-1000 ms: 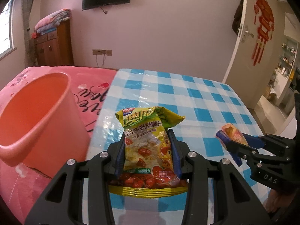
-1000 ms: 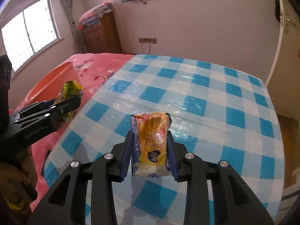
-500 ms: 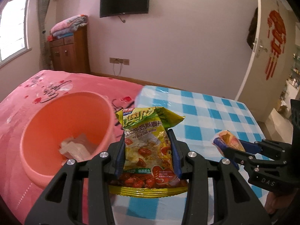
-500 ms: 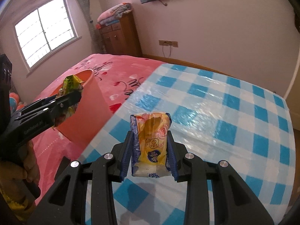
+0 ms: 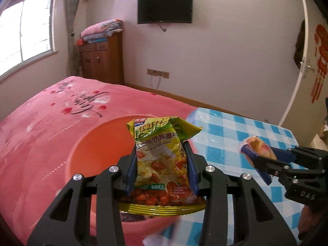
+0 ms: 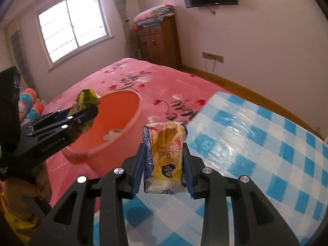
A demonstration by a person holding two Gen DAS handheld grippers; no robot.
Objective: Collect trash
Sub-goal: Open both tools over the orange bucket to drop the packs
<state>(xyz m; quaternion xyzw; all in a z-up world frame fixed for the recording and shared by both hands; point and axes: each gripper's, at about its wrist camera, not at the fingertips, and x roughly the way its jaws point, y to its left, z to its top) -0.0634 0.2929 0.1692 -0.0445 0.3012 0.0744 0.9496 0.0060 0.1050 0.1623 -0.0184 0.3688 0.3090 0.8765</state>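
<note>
My left gripper (image 5: 162, 153) is shut on a yellow-green oatmeal packet (image 5: 162, 160), held upright over the mouth of the orange plastic bin (image 5: 96, 143). In the right wrist view that same left gripper (image 6: 90, 106) hangs above the near rim of the bin (image 6: 123, 112), which holds a bit of white crumpled trash. My right gripper (image 6: 164, 149) is shut on a small yellow tissue pack (image 6: 166, 155), above the edge of the blue-checked table (image 6: 266, 143), to the right of the bin. The right gripper (image 5: 249, 151) also shows at the right of the left wrist view.
The bin stands beside a pink bedspread (image 5: 51, 110) with red hearts. A wooden cabinet (image 5: 102, 59) with folded blankets, a wall television (image 5: 165, 7) and a window (image 6: 71, 24) are behind. A white door (image 5: 307, 61) is at far right.
Both grippers have swung left and upward from over the checked table toward the orange bin. The oatmeal packet now hangs over the bin's mouth. Both grips are unchanged.
</note>
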